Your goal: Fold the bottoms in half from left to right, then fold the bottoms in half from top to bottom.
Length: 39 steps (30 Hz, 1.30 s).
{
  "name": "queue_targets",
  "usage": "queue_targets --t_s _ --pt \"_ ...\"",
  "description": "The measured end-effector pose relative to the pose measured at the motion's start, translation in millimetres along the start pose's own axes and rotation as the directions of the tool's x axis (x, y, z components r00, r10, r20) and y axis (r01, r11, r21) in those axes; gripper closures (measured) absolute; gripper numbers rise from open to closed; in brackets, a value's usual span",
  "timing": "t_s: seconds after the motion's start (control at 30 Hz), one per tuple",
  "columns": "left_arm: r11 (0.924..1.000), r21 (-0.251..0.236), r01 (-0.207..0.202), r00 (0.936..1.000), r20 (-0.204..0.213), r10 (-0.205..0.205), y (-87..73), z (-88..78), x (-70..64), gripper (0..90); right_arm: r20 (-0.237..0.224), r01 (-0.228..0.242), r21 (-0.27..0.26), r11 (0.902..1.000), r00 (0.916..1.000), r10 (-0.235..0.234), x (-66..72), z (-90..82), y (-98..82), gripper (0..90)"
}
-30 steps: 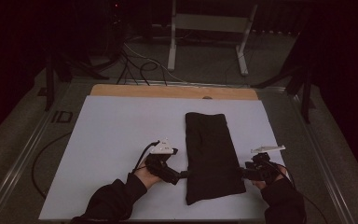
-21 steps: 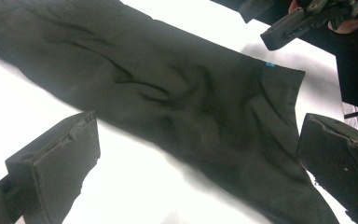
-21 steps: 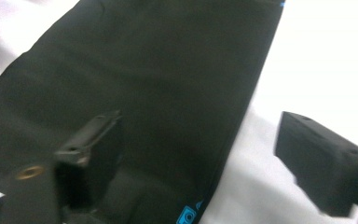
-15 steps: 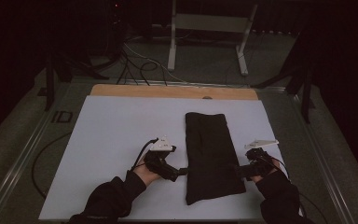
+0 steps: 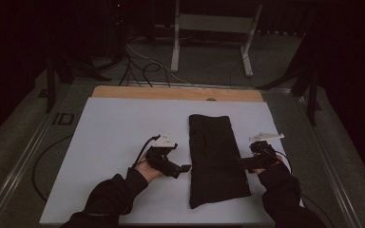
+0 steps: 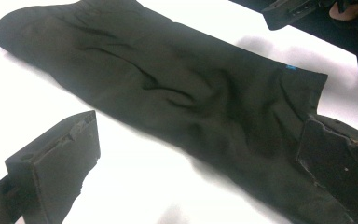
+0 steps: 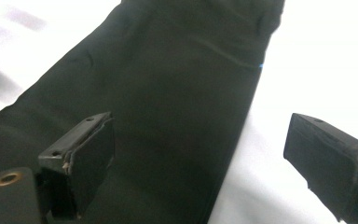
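Observation:
A black cloth (image 5: 216, 156), folded into a long strip, lies flat on the white table (image 5: 119, 128), running from near to far. My left gripper (image 5: 185, 167) rests at the cloth's left edge and is open; in the left gripper view its jaws (image 6: 200, 140) straddle the cloth (image 6: 177, 88) without pressing it. My right gripper (image 5: 241, 163) is at the cloth's right edge. Its jaws (image 7: 205, 140) have just been opening and stand wide, with the cloth's edge (image 7: 177, 70) between them and free of the pads. The right gripper (image 6: 289, 9) also shows in the left gripper view.
A wooden strip (image 5: 176, 92) borders the table's far edge. Beyond it, on the floor, stand a metal frame (image 5: 209, 28) and loose cables (image 5: 142, 66). A metal rail (image 5: 24, 161) runs along the table's left side.
The right hand has shifted slightly farther up the table at the cloth's right edge. The left hand and the cloth have stayed put.

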State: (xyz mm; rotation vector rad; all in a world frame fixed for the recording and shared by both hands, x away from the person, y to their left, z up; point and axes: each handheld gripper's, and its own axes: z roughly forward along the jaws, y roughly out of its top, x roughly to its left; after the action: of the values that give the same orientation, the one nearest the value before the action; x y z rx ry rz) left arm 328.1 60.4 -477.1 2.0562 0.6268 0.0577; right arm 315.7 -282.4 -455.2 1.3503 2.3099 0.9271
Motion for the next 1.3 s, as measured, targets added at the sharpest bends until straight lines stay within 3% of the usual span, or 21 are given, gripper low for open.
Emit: queue_targets --t_s 0.5,0.53,0.73,0.97,1.13,1.3 --pt "0.9989 -0.001 0.046 0.9987 -0.022 -0.046 10.4 -1.1 20.5 0.1 0.018 0.049 -0.066 0.9966 0.9987 -0.048 -6.3 11.0 21.6 8.7" --pt "0.9978 -0.005 0.067 0.9973 -0.029 -0.067 11.3 0.2 25.5 0.1 0.031 0.065 -0.091 0.9938 0.9976 -0.062 -8.9 14.9 26.4 8.7" --pt "0.9973 0.009 0.072 0.9965 -0.043 -0.072 14.8 5.4 32.2 0.1 0.025 0.065 -0.129 0.9895 0.9977 -0.063 -15.8 22.1 35.2 8.6" --pt "0.9951 0.03 0.094 0.9951 -0.031 -0.094 20.8 15.2 40.2 0.0 0.025 0.066 -0.131 0.9892 0.9977 -0.063 -23.0 32.4 46.2 8.7" --pt "0.9953 0.047 0.085 0.9952 -0.052 -0.083 25.3 21.6 42.9 0.0 0.024 0.079 -0.129 0.9885 0.9968 -0.077 -27.5 37.2 52.3 8.7" --pt "0.9939 0.046 0.1 0.9927 -0.071 -0.097 30.5 26.6 49.5 0.0 0.028 0.073 -0.127 0.9892 0.9972 -0.07 -33.1 42.9 57.1 8.7"
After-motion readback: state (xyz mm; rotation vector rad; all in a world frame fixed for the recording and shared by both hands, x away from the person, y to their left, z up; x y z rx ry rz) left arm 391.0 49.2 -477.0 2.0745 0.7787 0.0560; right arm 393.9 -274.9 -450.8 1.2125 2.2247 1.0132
